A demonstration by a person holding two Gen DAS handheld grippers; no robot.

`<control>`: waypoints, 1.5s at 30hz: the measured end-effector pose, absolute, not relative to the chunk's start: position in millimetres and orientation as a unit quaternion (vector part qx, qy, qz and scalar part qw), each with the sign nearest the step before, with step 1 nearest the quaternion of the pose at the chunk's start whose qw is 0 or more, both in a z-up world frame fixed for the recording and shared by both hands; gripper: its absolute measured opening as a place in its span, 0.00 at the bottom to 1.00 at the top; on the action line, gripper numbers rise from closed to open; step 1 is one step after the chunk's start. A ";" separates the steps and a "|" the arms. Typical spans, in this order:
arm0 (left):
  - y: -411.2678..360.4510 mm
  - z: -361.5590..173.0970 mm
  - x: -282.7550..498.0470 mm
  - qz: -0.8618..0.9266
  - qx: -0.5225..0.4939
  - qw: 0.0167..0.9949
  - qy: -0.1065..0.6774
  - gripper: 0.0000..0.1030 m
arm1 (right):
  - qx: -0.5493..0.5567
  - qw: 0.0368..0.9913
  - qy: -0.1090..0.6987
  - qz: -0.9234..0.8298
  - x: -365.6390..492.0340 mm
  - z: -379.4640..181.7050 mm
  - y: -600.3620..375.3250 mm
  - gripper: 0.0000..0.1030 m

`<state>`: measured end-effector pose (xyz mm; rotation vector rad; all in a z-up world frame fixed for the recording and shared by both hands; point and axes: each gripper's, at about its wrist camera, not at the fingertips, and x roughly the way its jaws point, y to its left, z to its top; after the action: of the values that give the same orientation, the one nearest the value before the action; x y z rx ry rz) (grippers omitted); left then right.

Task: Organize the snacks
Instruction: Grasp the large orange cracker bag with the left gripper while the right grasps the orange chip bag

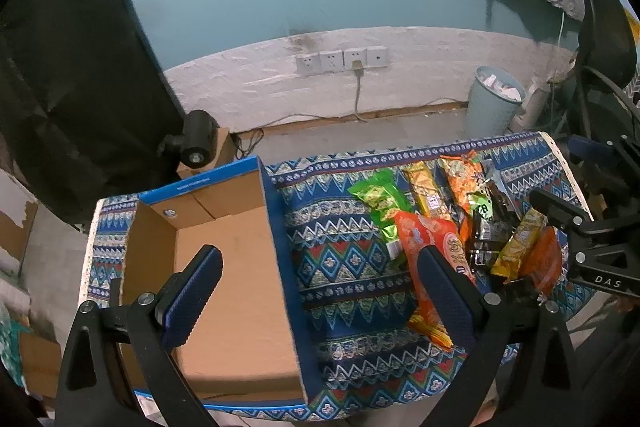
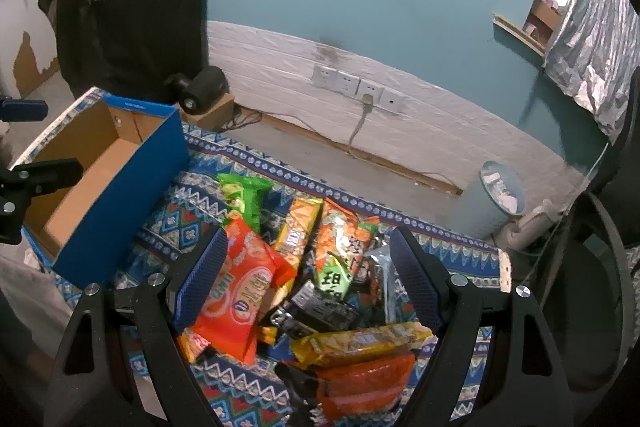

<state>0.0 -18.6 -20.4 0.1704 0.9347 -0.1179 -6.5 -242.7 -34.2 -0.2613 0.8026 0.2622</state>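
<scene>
A pile of snack packets lies on the patterned cloth: a large red-orange bag [image 2: 236, 291] [image 1: 428, 239], a green packet [image 2: 244, 195] [image 1: 380, 199], yellow bars [image 2: 360, 341] [image 1: 516, 243], an orange packet [image 2: 340, 227] and a black packet [image 2: 316, 311]. An open blue cardboard box [image 1: 224, 259] [image 2: 120, 187] stands left of the pile, with nothing in it. My left gripper [image 1: 320, 295] is open, held over the box's right wall. My right gripper [image 2: 308, 271] is open and empty above the pile.
The table [image 1: 348, 291] wears a blue patterned cloth. Behind it are a floor strip, a wall with sockets [image 1: 340, 59] and a pale blue waste bin [image 1: 496, 99]. A black fabric panel [image 1: 68, 67] stands at the left, an office chair [image 1: 604, 39] at the right.
</scene>
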 end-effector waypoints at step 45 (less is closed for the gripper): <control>-116.0 -149.7 48.9 -0.091 0.080 0.791 0.600 0.96 | 0.157 0.769 0.612 -0.098 -25.6 -200.4 -376.8 0.79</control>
<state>48.9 -116.0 -149.7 0.1714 1.2909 -0.1951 -25.6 -376.8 -200.4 0.3414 1.3280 -0.2132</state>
